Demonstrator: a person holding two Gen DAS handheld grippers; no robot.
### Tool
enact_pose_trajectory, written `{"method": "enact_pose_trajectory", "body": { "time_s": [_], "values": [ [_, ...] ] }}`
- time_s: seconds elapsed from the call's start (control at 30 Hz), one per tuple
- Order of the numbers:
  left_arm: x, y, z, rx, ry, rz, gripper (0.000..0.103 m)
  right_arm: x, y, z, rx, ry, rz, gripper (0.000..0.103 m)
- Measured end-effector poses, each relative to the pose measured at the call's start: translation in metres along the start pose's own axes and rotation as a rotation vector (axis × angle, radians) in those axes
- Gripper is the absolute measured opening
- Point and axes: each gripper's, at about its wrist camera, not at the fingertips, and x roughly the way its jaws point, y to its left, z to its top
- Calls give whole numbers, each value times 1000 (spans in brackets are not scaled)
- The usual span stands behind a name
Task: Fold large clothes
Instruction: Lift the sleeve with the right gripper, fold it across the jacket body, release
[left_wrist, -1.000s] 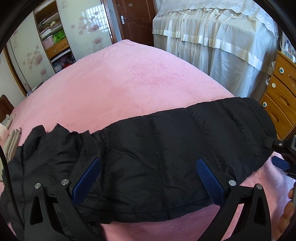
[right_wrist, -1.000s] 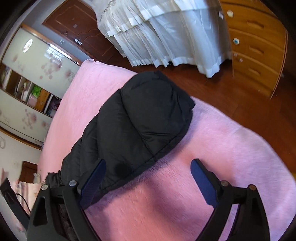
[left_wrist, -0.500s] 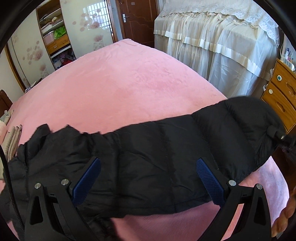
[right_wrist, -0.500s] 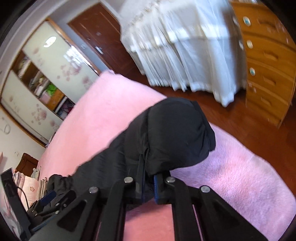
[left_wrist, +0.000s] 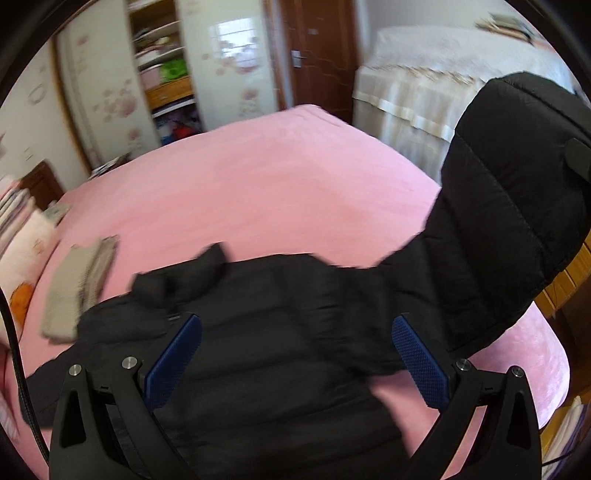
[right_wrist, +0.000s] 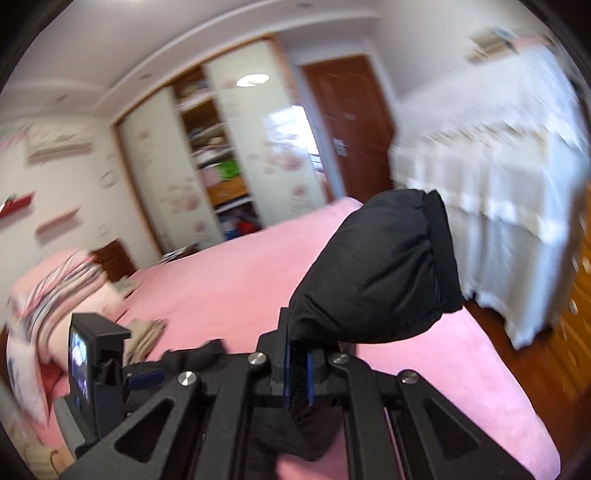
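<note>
While clamping the sleeve (right_wrist: 384, 266), right hand-held gripper (right_wrist: 299, 373) raised, nearly level.

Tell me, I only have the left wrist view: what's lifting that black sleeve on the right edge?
Observer: The right gripper; it is shut on the sleeve just below the cuff.
Operator: Is the cuff drooping or standing up?
Observer: It stands up past the fingertips, its open end turned toward the white lace-covered furniture.
Operator: Can you see my left gripper from there?
Observer: Yes, the left gripper shows low on the left of the right wrist view, over the jacket body, with one blue pad visible. In your own view its jaws stand wide apart with nothing pinched.
</note>
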Motion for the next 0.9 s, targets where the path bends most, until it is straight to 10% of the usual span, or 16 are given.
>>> {"method": "enact_pose_trajectory", "body": {
  "time_s": [0.27, 0.57, 0.73, 0.9],
  "values": [
    [-18, 138, -32, -146, 33, 75, 103, 53, 129, -28, -193, 94, 131, 6],
    [20, 222, -92, -227, 154, 38, 103, 133, 229, -135, -460, 338, 130, 9],
    [44, 242, -119, -288, 210, -21, 103, 154, 247, -181, -533, 435, 117, 55],
    [58, 250, -131, -335, 242, -63, 102, 138, 252, -188, -565, 434, 146, 57]
  ]
}}
